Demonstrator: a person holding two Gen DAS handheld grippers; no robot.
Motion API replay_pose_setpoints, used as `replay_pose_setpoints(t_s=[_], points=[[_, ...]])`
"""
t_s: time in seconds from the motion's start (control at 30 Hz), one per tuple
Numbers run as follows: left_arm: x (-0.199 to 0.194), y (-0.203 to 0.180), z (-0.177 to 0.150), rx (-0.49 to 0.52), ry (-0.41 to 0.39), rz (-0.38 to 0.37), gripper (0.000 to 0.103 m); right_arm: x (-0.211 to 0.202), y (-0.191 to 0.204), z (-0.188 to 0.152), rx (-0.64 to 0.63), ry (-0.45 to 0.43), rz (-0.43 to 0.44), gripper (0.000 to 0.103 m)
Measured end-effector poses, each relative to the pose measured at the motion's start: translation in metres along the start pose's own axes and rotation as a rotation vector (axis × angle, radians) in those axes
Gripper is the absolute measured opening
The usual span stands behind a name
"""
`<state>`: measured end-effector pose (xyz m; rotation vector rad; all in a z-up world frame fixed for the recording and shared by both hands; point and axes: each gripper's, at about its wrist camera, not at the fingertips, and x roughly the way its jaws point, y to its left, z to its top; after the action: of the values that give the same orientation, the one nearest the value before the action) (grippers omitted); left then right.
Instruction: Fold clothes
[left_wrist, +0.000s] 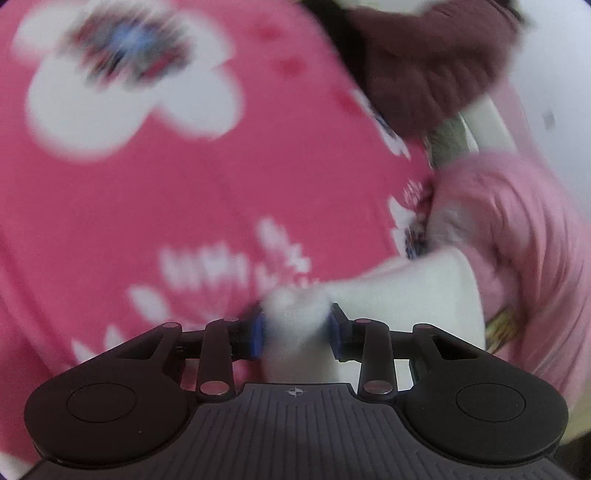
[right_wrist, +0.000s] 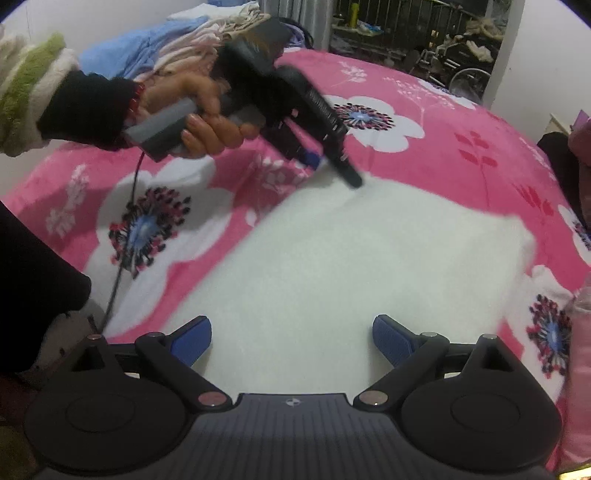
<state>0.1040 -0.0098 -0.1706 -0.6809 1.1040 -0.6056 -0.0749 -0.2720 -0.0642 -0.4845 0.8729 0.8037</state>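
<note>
The left gripper (left_wrist: 295, 328) is pinched narrow on a bunched tuft of the white garment (right_wrist: 362, 258), its blue pads (left_wrist: 257, 338) pressing the fluffy cloth from both sides. In the right wrist view that same gripper (right_wrist: 334, 164) shows at about twelve o'clock, its tips down at the garment's far edge, the person's left hand (right_wrist: 201, 110) wrapped round the handle. The right gripper (right_wrist: 291, 334) stands wide with nothing between its fingers, hanging over the near edge of the cloth at six o'clock.

Largest thing here is the bed, spread with a pink flowered blanket (right_wrist: 461, 122). On it the white garment lies mostly flat, reaching from the right gripper out toward one o'clock. A heap of other clothes (right_wrist: 177, 48) sits off at eleven o'clock by the wall. In the left wrist view a pink garment (left_wrist: 517, 229) bunches at three o'clock and a dark red knit (left_wrist: 432, 62) at one o'clock, both blurred.

What worries me: the left side has only a small tuft of pile, so a quick lift could let it slide out and drop the edge in a crumple. With the right gripper not yet on the cloth, pulling from one corner alone would likely skew the fold. The plush fabric may also cling to the blanket and drag it along.
</note>
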Motion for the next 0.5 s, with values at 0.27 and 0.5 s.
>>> replay_pose_setpoints(t_s=[0.27, 0.5], points=[[-0.045, -0.036, -0.008, 0.165, -0.101, 0.061, 0.047, -0.011, -0.01, -0.006, 0.017, -0.015, -0.022, 0.072], [-0.04, -0.087, -0.056, 0.561, -0.016, 0.113, 0.05, -0.014, -0.03, -0.009, 0.075, -0.01, -0.052, 0.045]])
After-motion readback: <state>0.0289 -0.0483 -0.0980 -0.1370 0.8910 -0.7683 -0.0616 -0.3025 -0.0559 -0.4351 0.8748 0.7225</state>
